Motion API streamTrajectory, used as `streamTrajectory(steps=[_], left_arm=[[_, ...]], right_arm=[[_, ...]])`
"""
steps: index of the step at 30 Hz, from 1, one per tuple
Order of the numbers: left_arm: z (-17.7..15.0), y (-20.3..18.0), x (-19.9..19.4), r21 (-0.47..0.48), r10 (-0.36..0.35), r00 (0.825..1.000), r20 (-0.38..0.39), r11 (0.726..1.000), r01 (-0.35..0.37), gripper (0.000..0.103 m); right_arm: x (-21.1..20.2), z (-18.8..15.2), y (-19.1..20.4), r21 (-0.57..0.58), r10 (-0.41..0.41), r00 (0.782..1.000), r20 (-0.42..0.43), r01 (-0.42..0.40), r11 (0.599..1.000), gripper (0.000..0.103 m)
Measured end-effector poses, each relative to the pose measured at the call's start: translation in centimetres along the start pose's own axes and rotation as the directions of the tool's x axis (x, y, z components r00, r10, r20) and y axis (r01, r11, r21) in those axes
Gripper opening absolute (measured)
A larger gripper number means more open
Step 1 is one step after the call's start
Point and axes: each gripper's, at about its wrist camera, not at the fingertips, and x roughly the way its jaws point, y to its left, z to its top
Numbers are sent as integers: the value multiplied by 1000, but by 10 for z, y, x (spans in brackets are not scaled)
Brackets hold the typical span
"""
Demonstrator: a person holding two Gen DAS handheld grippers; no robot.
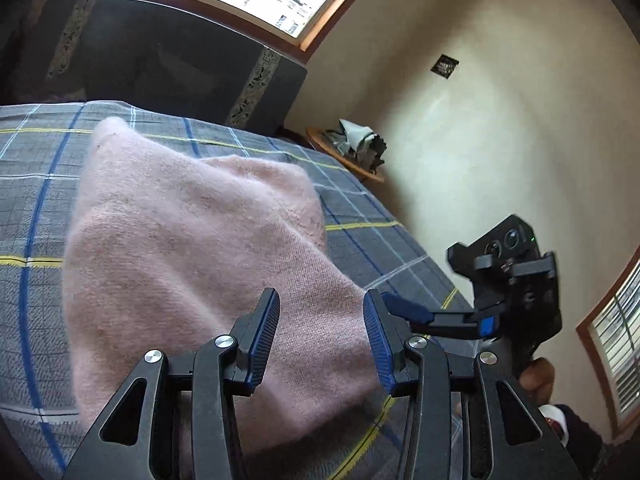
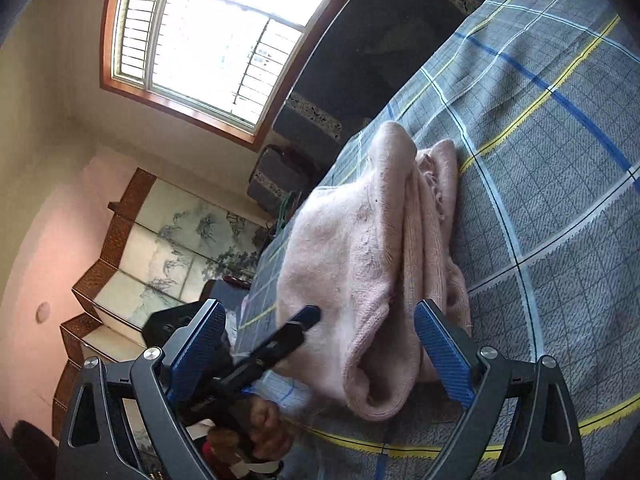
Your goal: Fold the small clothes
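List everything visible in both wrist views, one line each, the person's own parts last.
Knit garment: one, pink, bunched on the bed.
Bedcover: one, grey plaid with blue and yellow lines, under the garment.
Headboard: one, dark, behind the bed.
Windows: two, wood-framed.
Side table: one, wooden, by the wall, grey cloth on it.
Folding screen: one, painted, in the corner.
Left gripper: black and blue, jaws open over the garment.
Right gripper: black and blue, jaws open.
Hands: two, on the handles.
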Motion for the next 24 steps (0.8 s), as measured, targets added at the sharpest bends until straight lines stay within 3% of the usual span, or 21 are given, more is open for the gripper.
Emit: streamTrajectory(steps=[6,11,14,16,17,19,22,24], left_arm=[[-3,51,-53,-126,70,980,186,991,-47,44],[-23,89,-52,-224,18,984,179,974,23,44],[-21,89,-52,-211,16,983,184,977,24,44],[-20,89,-51,-210,18,983,180,978,21,44],[-21,91,-52,-214,18,983,182,977,22,44],[-20,92,-52,-225,25,981,190,974,19,44],[-22,93,-55,-235,34,979,202,972,14,46],[-22,91,-56,-234,43,978,203,972,6,46]], right_arm=[[26,21,-7,11,-5,1000,-19,5,1000,94],[57,41,-4,-22,-96,993,-70,95,995,92],[77,49,-1,-50,-183,978,-99,178,983,89],[87,51,2,-73,-185,977,-106,178,981,67],[93,52,7,-112,-217,969,-115,204,973,27],[106,51,16,-180,-285,952,-113,263,948,22],[108,56,44,-298,-314,949,-38,289,910,21],[99,63,67,-353,-234,972,19,226,908,20]])
